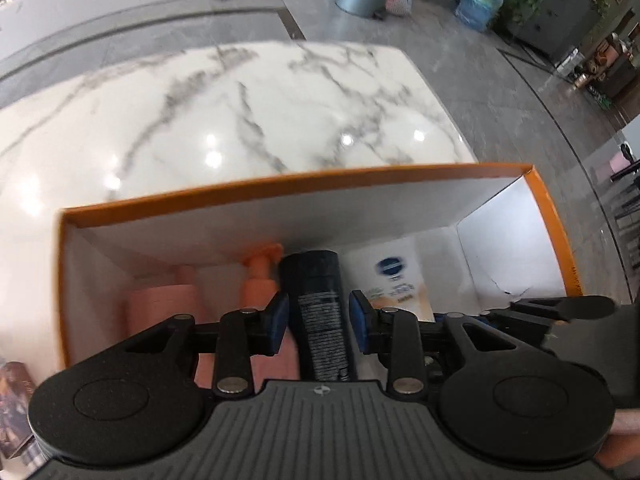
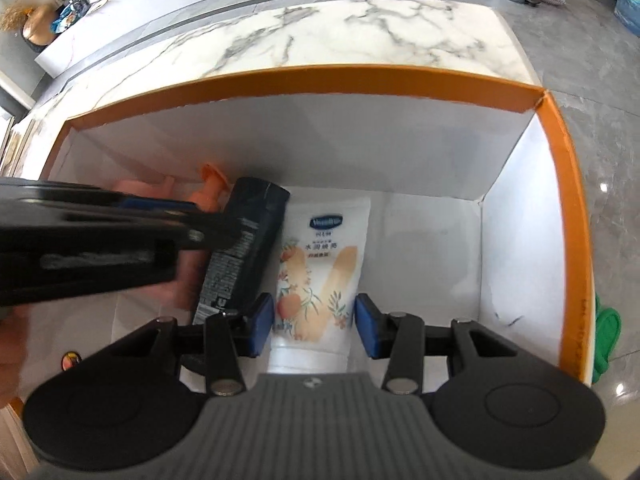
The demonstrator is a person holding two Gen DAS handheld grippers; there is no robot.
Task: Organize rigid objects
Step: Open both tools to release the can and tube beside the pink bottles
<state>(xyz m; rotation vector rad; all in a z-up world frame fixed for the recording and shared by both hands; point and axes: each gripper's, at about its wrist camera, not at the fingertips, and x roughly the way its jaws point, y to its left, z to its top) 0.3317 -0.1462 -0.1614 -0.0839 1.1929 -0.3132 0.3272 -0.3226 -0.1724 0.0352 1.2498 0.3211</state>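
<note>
An orange-rimmed box (image 2: 576, 184) with white inner walls is sitting on a white marbled surface (image 2: 360, 36), and both tools are reaching down into it.

The left tool (image 1: 319, 322) is straddling a dark can (image 1: 320, 312) that is lying on the floor of the box, its length running away from the camera. The blue pads (image 1: 359, 320) are standing close on either side of the can; the left pad is looking as if it is touching the can's side, while a thin gap is showing at the right pad, so a firm pinch is not certain.

The right tool (image 2: 315, 324) is hanging over a white cream tube (image 2: 320, 268) printed with peaches and leaves, its cap end toward the camera. This tool's blue pads are standing at the tube's two edges, and whether they are pressing it I cannot tell. The tube is lying flat on the box floor, just beside the dark can on its right.

To the left of the can, an orange pump bottle (image 1: 260, 276) is lying with its nozzle toward the far wall, and a pink container (image 1: 164, 304) is lying beyond it near the box's left wall. The right part of the box floor is showing only white card. A green object (image 2: 606, 344) is lying outside the box at its right wall.
</note>
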